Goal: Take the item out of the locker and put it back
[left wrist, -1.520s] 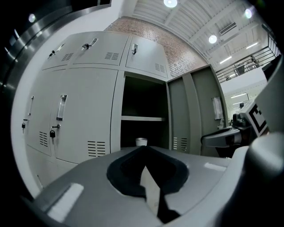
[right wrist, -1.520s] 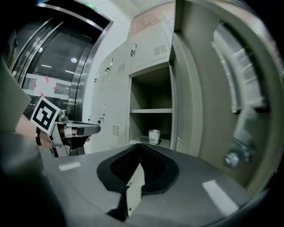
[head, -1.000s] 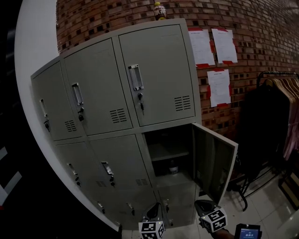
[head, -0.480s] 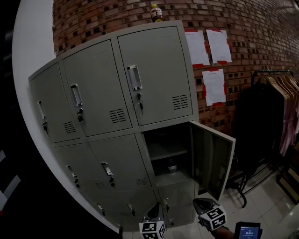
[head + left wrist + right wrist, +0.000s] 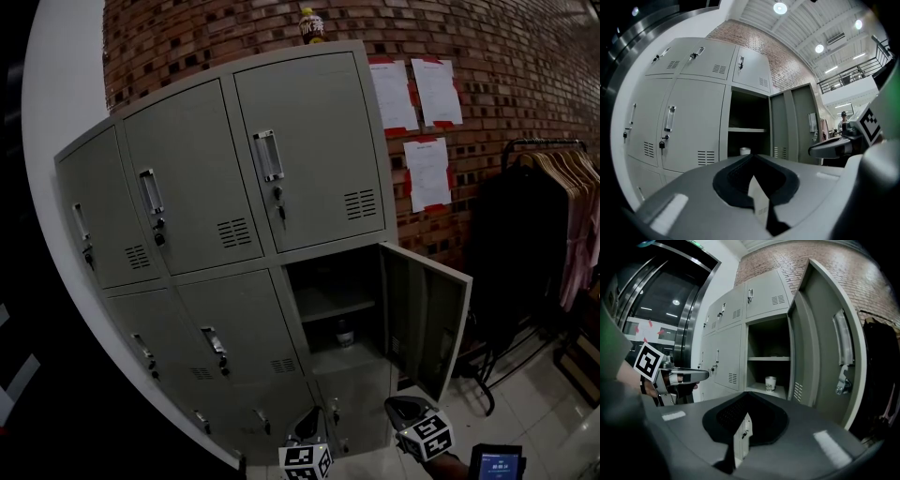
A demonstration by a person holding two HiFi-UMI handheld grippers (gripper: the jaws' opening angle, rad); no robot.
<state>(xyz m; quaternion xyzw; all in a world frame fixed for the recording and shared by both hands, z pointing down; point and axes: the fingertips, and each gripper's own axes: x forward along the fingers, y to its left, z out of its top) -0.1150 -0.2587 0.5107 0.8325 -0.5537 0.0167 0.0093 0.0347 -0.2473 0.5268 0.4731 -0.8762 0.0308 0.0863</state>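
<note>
Cup [image 5: 770, 383] stood upright on the floor of the 1 open compartment of the grey locker [image 5: 309, 150], under the inner shelf [image 5: 333, 307] and about midway between the floor's left and right edges. In the head view the cup [image 5: 345, 335] showed as a small pale thing in the dark opening, with the compartment's door [image 5: 431, 319] swung out to the right. The other doors in view were closed.

Both grippers hung low in front of the locker, below the open compartment and well apart from the cup. The left gripper [image 5: 307, 427] sat before the closed lower doors, and the right gripper [image 5: 396, 409] sat near the bottom edge of the open door.

The left gripper's [image 5: 752, 177] jaws were together with nothing between them. The cup [image 5: 745, 151] lay beyond and above their tips, a little to the left. The right gripper's [image 5: 743, 427] jaws were also pressed together and empty, and there the cup lay beyond the tips, up and a little to the right. Neither gripper touched the cup or the locker.

A bottle [image 5: 309, 26] stood on the locker's top near its right edge. 3 sheets of paper [image 5: 412, 94] were taped to the brick wall beside it, and clothes hung on a rack [image 5: 553, 187] further right.
</note>
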